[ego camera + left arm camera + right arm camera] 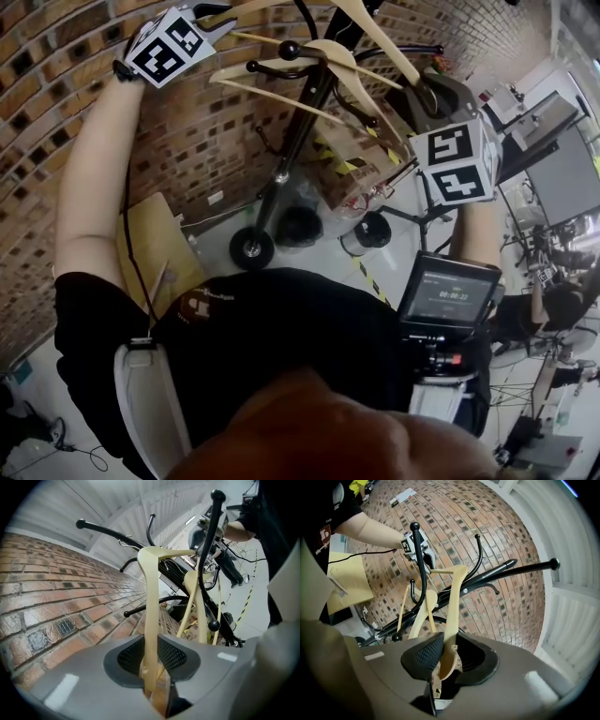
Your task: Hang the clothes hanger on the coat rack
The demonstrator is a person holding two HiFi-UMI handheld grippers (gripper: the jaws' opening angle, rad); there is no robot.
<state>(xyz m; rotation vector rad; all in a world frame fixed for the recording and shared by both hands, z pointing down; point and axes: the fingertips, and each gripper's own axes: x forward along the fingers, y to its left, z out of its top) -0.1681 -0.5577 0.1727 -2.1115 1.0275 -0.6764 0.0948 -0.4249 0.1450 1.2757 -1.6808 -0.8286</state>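
Jaws, left gripper (152, 670), left gripper view: clamped on one end of the clothes hanger (151, 597), with the ribbed pads pressing the flat wood from both sides. The hanger arm runs straight away from the camera to its bend, close to the upper prongs of the coat rack (207, 564). Rack: black metal, curved prongs with ball tips. A second hanger (191, 597) of the same pale wood already sits among the prongs. Brick wall (56, 602) to the left.

Jaws, right gripper (447, 660), right gripper view: closed on the hanger's other end, with the rounded tip seated between the pads. The arm rises toward the top of the rack, and the left gripper shows beyond it at the far end.

Head view: both grippers are raised. The hanger spans between them in the air at the top of the rack, above the second hanger. The rack's pole runs down to a wheeled base (251, 248) on the floor.

- Grip, judged: one gripper at each end keeps the hanger steady, so its hook can be steered over a prong.
- Hook: cannot be told apart from the prongs.
- Status, judged: not yet hung.
- Appearance: pale wood, slim flat arms, rounded ends, no garment on it.
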